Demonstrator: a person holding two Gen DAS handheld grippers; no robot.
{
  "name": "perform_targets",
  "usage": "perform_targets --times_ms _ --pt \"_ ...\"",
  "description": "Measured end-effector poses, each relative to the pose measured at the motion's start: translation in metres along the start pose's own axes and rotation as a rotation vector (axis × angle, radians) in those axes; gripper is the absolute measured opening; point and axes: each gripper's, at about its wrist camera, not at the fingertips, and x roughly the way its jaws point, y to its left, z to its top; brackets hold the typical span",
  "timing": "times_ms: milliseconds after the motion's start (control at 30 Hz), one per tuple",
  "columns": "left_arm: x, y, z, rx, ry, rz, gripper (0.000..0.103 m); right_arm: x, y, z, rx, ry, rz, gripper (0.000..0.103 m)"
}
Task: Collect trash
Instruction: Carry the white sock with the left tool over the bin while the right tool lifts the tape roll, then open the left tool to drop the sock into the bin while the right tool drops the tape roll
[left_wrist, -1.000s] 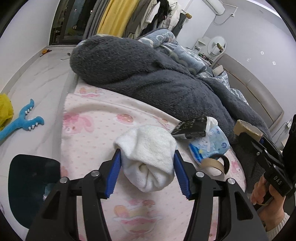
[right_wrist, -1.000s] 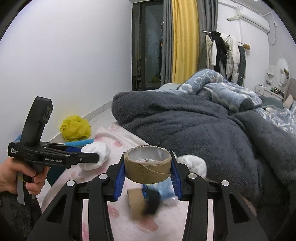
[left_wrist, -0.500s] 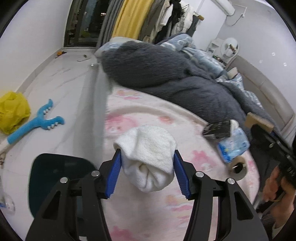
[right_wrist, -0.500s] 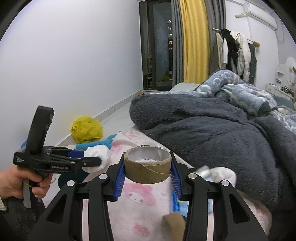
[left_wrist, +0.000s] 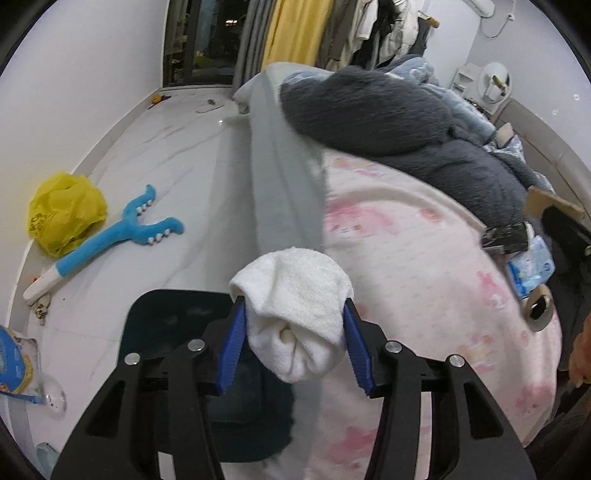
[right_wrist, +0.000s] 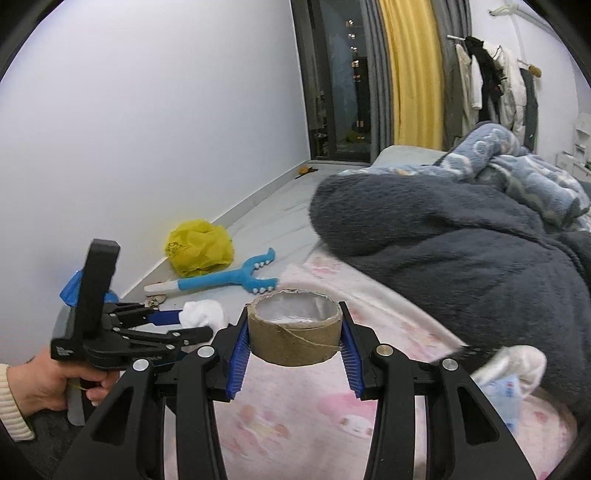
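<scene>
Place: a home bedroom
Bed (left_wrist: 424, 266): pink cartoon-print sheet, heaped with a dark grey fleece blanket (right_wrist: 461, 251) and a blue patterned one (right_wrist: 517, 173)
Window side: yellow curtain (right_wrist: 413, 74) beside a dark glass door
Clothes: garments on a hanging rail (right_wrist: 491, 81)
Floor (left_wrist: 177, 155): pale marble-look tiles, with a blue plush toy (left_wrist: 122, 236) and a crumpled yellow bag (left_wrist: 64, 214)

Left wrist view looked steeply down over the bed edge, dark bin (left_wrist: 207, 369) near. Right wrist view faced shallower across the pink sheet (right_wrist: 295, 413). Both shared the yellow bag (left_wrist: 66, 214) (right_wrist: 199, 247) and blue toy (left_wrist: 122, 236) (right_wrist: 229, 280).
</scene>
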Motion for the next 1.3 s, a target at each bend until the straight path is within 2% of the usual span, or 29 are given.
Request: perform_targets --times_ms 367,633,833,933,1067,1167,1300 --pt "0.018 0.042 -0.021 0.011 0.121 0.096 0.054 0.045 0.033 0.01 0.068 0.094 0.11 0.045" --pt "0.027 0.073 -0.034 -0.029 0.204 0.101 0.054 0.076 0.058 0.014 0.094 0.159 0.146 0.045" --pt "0.036 0.086 -0.045 -0.035 0.28 0.109 0.055 0.102 0.078 0.01 0.096 0.24 0.172 0.046" --pt "0.042 0.092 -0.052 -0.033 0.327 0.117 0.057 0.116 0.088 0.007 0.093 0.28 0.179 0.046" --pt "0.048 0.1 -0.061 -0.033 0.376 0.117 0.065 0.13 0.095 0.003 0.105 0.327 0.191 0.046" --pt "0.045 0.105 -0.063 -0.034 0.373 0.112 0.076 0.143 0.1 -0.001 0.11 0.366 0.192 0.046" --pt "0.033 0.11 -0.061 -0.043 0.336 0.115 0.078 0.153 0.105 -0.005 0.118 0.404 0.189 0.046"
